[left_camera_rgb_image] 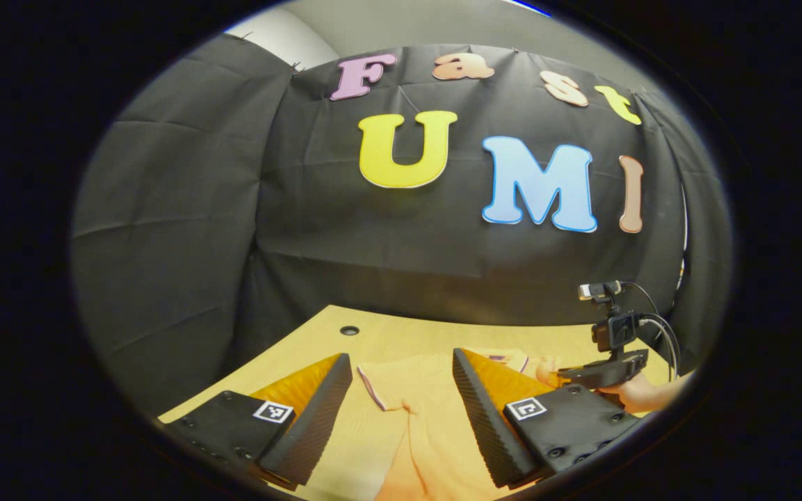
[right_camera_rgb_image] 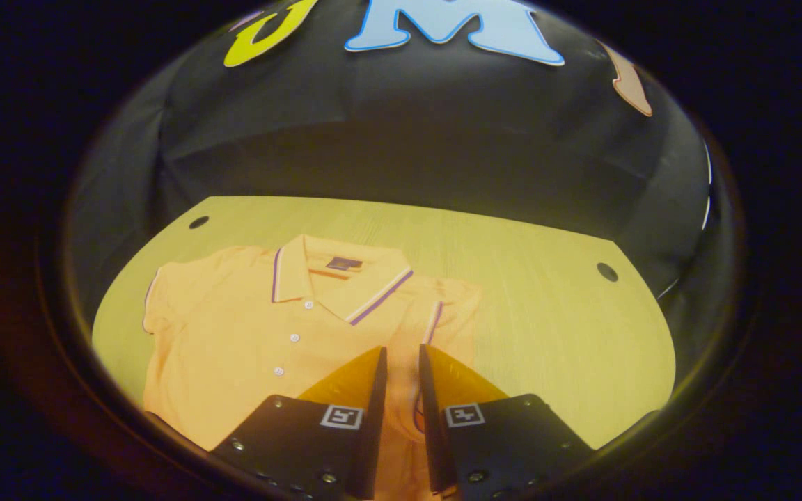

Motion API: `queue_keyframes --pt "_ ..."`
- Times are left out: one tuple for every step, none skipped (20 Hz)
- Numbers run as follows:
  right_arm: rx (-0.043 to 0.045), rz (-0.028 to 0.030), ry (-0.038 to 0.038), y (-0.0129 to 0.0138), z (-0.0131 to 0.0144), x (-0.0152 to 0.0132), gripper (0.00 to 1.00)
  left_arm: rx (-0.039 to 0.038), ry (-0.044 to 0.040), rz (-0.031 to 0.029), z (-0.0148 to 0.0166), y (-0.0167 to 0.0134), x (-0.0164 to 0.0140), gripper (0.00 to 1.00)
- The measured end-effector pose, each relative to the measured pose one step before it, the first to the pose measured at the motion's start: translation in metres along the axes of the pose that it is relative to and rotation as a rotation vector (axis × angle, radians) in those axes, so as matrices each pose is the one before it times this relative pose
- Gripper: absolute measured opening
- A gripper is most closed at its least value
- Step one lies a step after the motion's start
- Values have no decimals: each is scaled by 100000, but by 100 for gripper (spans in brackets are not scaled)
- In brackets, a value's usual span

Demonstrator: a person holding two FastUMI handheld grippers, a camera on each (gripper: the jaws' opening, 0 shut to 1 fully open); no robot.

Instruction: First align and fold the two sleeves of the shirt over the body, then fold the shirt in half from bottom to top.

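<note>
The orange shirt [right_camera_rgb_image: 248, 341] lies flat on the wooden tabletop [right_camera_rgb_image: 554, 306], collar toward the booth wall. The right hand-held gripper [right_camera_rgb_image: 403, 362] has its fingers nearly together over the shirt's sleeve edge; I cannot tell if they pinch the cloth. The left hand-held gripper [left_camera_rgb_image: 401, 369] is released, fingers wide apart above the other sleeve [left_camera_rgb_image: 380, 386].
</note>
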State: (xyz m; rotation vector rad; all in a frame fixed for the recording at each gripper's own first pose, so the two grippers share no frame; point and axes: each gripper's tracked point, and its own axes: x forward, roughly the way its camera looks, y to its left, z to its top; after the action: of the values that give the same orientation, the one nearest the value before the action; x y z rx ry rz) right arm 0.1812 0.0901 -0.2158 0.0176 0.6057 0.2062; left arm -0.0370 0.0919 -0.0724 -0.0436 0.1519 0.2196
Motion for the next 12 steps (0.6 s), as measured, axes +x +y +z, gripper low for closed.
queue_keyframes --pt "414 199 -396 89 150 -144 45 -382 468 -705 -230 81 390 94" --pt "248 -275 -706 21 198 -768 57 -465 397 -540 -197 48 364 94" --pt "-138 -549 -1412 22 384 -325 79 -189 572 -835 -158 17 321 96" --pt "-252 -1158 -1159 -130 197 -398 89 153 253 -689 -208 82 447 94" --pt "-161 -869 -1305 -111 494 -796 100 261 384 -890 -208 123 548 96" --pt "44 -613 -1396 69 320 -460 100 107 563 -873 -412 186 594 94" --pt "313 -508 -1286 94 416 -784 100 -218 543 -814 -222 318 540 94" --pt "703 90 -1439 231 424 -885 100 -449 681 -809 -358 309 769 94" --pt "716 -369 -1478 190 488 -1003 100 -460 1287 -376 -519 432 874 95" --pt "774 -555 -1735 125 536 -932 100 -528 1284 -191 -539 577 874 95" --pt "889 -618 -1764 204 637 -1080 100 -427 1207 -292 -573 547 880 94" --pt "948 -760 -1450 74 439 -1102 100 -87 1441 -305 -614 499 1113 94"
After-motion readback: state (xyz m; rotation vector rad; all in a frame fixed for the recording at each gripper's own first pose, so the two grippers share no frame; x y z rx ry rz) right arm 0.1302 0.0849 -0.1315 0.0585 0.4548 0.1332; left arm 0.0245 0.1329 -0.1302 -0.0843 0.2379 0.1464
